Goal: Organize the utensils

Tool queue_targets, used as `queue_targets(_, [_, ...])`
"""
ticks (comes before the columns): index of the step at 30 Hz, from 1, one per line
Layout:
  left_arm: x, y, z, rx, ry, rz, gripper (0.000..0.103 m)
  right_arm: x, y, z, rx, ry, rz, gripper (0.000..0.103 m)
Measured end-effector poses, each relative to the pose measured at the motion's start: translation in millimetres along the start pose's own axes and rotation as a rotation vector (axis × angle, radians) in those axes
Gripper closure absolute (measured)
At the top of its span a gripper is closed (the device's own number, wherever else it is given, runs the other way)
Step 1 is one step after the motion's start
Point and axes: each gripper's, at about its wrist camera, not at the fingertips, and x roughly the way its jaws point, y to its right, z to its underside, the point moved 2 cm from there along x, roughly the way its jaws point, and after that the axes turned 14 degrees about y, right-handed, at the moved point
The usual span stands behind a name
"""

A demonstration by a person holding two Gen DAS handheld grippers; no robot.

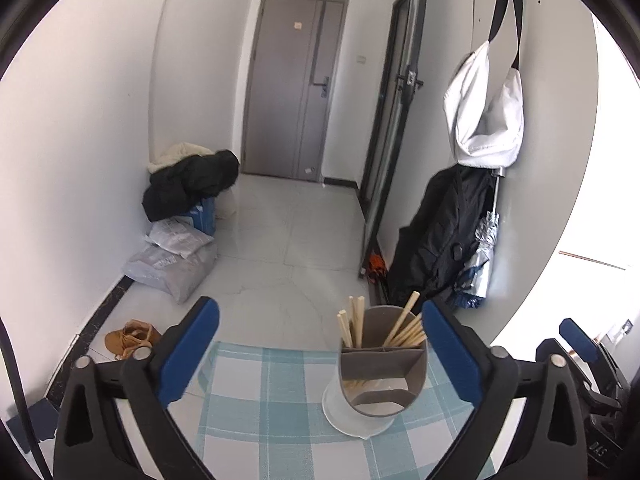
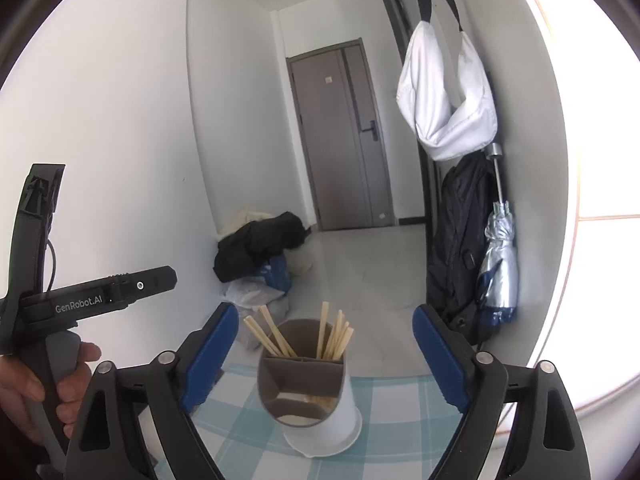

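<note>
A white round utensil holder (image 1: pixel 376 404) with grey dividers stands on the blue-and-white checked tablecloth (image 1: pixel 260 400). Wooden chopsticks (image 1: pixel 356 326) stick up from its two far compartments, while the near compartment looks empty. My left gripper (image 1: pixel 320 312) is open, short of the holder, nothing between its blue pads. My right gripper (image 2: pixel 326 314) is open too, the holder (image 2: pixel 320 408) and chopsticks (image 2: pixel 336 336) ahead of it and untouched. A hand (image 2: pixel 60 372) holds the left gripper's handle at the left of the right wrist view.
The table's far edge drops to a tiled floor. A black jacket (image 1: pixel 192 184) lies on bags by the left wall, with brown shoes (image 1: pixel 128 338) nearer. A black backpack (image 1: pixel 444 240), folded umbrella (image 2: pixel 498 268) and hanging white bag (image 1: pixel 484 112) line the right wall. A grey door (image 1: pixel 292 92) stands behind.
</note>
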Motion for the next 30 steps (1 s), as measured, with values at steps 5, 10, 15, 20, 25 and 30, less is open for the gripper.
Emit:
queue_targets(5, [-6.7, -5.1, 10.4, 0.017, 0.034, -0.027, 0.001, -12.1, -1.0, 9.3, -0.019, 0.049, 0.013, 0.01])
queue_targets(10, [-10.3, -4.4, 22.5, 0.033, 0.042, -0.03, 0.001, -15.1, 0.7, 19.4, -0.029, 0.063, 0.031, 0.008])
queue_targets(15, [-10.2, -2.7, 31.9, 0.057, 0.031, -0.031, 0.001, -17.9, 0.9, 27.8, -0.045, 0.065, 0.049, 0.008])
queue_targets(20, [-11.3, -0.2, 40.6, 0.067, 0.05, -0.038, 0.001, -20.2, 0.6, 34.7, -0.057, 0.063, 0.053, 0.008])
queue_targets(25, [-7.9, 1.3, 49.5, 0.083, 0.046, -0.034, 0.001, -20.1, 3.7, 44.9, -0.056, 0.042, 0.06, 0.008])
queue_targets(30, [-3.7, 0.2, 60.6, 0.081, 0.023, -0.035, 0.001, -17.7, 7.9, 53.5, -0.031, 0.002, 0.071, 0.008])
